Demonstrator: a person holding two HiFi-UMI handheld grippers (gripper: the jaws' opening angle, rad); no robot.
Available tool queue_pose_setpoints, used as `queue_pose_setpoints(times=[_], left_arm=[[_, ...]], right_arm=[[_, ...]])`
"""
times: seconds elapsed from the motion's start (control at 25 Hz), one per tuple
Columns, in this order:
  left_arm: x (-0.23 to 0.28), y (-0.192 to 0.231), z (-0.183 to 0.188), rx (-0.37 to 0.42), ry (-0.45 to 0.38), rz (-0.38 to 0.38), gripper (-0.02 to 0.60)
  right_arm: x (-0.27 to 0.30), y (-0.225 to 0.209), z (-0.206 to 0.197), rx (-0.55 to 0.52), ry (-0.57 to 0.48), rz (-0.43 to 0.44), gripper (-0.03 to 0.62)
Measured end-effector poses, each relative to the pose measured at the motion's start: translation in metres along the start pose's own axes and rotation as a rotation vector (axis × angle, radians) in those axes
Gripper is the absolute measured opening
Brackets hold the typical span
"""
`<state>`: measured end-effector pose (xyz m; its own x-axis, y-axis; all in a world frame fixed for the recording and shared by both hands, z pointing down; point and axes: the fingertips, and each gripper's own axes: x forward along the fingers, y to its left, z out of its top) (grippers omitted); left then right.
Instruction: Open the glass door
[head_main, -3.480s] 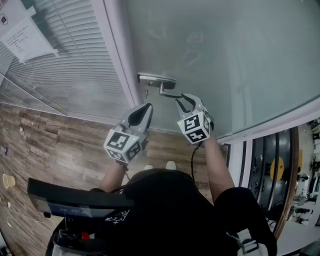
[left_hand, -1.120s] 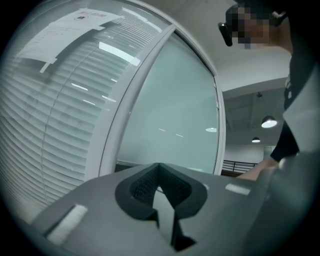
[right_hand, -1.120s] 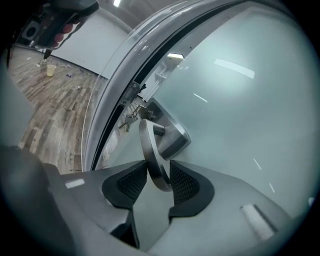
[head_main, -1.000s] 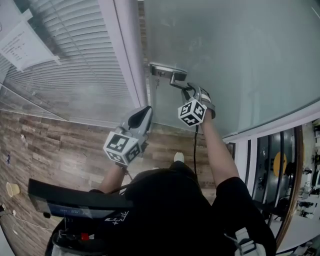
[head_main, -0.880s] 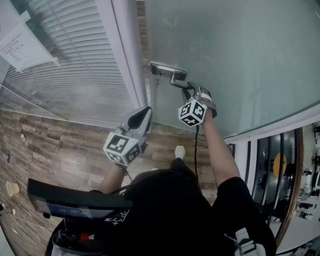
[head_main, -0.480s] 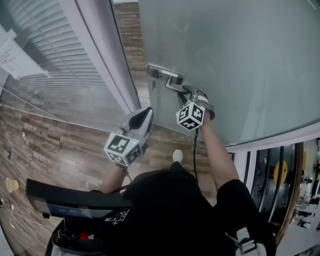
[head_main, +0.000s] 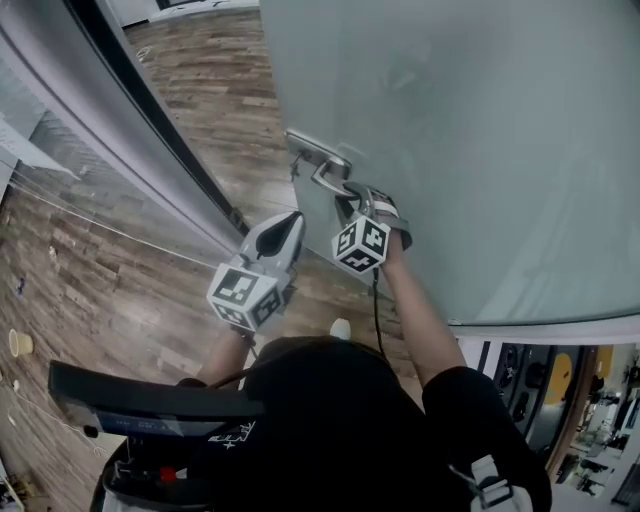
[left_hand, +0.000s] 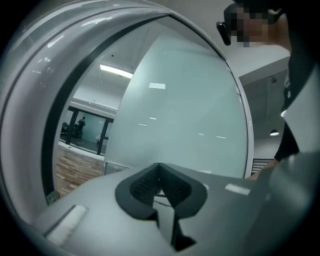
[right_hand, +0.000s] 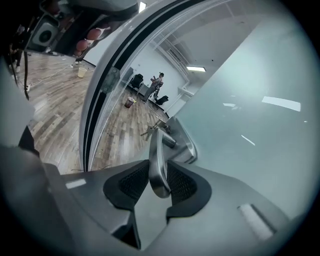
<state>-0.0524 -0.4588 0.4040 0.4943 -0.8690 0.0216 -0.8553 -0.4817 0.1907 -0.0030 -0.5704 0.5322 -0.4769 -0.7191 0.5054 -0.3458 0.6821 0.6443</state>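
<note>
The frosted glass door stands ajar, swung away from its grey frame. Its metal lever handle has keys hanging at the lock. My right gripper holds the lever's end. In the right gripper view the handle lies between the pads, which touch it on both sides; the jaws have just been closing on it. My left gripper hovers left of the handle, clear of the door, shut on nothing. In the left gripper view its pads meet in front of the glass.
Wood plank floor shows through the gap between door and frame. A paper cup stands on the floor at far left. A black device hangs at my chest. People stand far off beyond the doorway.
The door has swung further open, and the gap at the frame has widened. My right gripper has moved left and down with the handle. The left gripper stays at about the same spot in view.
</note>
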Motion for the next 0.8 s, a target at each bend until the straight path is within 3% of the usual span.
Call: queue_pose_setpoints(times=[0.4, 0.64, 0.8], left_arm=[[0.008, 0.004, 0.018, 0.003, 0.01, 0.043, 0.0], [0.019, 0.006, 0.001, -0.01, 0.037, 0.012, 0.0], [0.077, 0.008, 0.006, -0.022, 0.026, -0.075, 0.001]], right_arm=[[0.016, -0.038, 0.018, -0.003, -0.018, -0.032, 0.107], [0.026, -0.049, 0.002, 0.027, 0.008, -0.049, 0.104], [0.041, -0.077, -0.021, 0.068, 0.048, -0.061, 0.104]])
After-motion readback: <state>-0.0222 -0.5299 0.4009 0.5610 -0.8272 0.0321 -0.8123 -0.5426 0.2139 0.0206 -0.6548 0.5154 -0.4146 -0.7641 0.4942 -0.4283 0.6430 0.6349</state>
